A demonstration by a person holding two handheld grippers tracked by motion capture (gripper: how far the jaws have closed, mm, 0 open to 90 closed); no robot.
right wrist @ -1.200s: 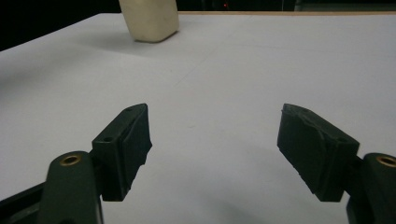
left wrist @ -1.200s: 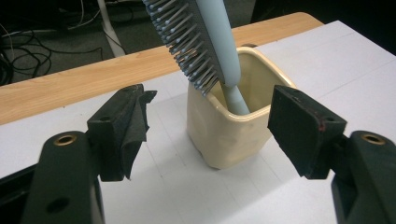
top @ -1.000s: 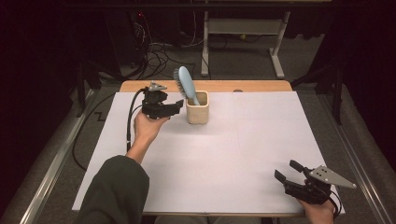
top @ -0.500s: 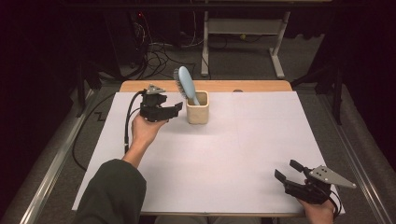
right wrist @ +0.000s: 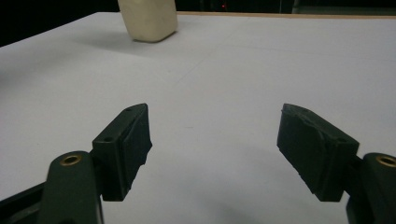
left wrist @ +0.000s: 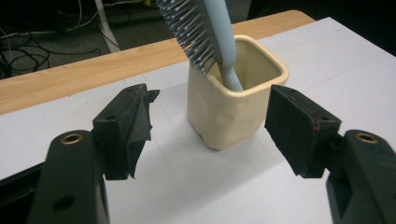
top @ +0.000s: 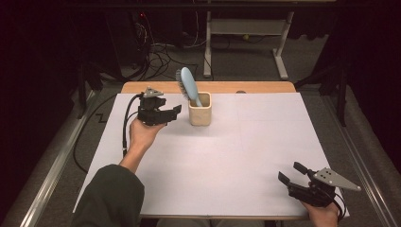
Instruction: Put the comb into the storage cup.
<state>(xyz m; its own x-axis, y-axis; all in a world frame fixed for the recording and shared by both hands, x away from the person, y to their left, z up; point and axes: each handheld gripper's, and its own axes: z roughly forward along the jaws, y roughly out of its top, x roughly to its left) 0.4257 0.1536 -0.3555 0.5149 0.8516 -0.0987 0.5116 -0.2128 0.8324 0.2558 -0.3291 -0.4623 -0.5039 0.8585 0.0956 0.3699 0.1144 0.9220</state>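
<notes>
A white sheet [top: 227, 156] covers the wooden table [top: 255, 87]; the room behind is dark, with cables on the floor. A cream cup [top: 199, 109] holds 1 blue hairbrush [top: 187, 85]. The left gripper [top: 176, 111], jaws spread but just closing, hovers beside the cup, empty. The right gripper [top: 289, 172] rests spread, well apart.

I see a cream square cup [top: 199, 113] standing upright on the white sheet near the table's far edge, with a light blue hairbrush [top: 187, 83] leaning handle-down inside it, bristles up
</notes>
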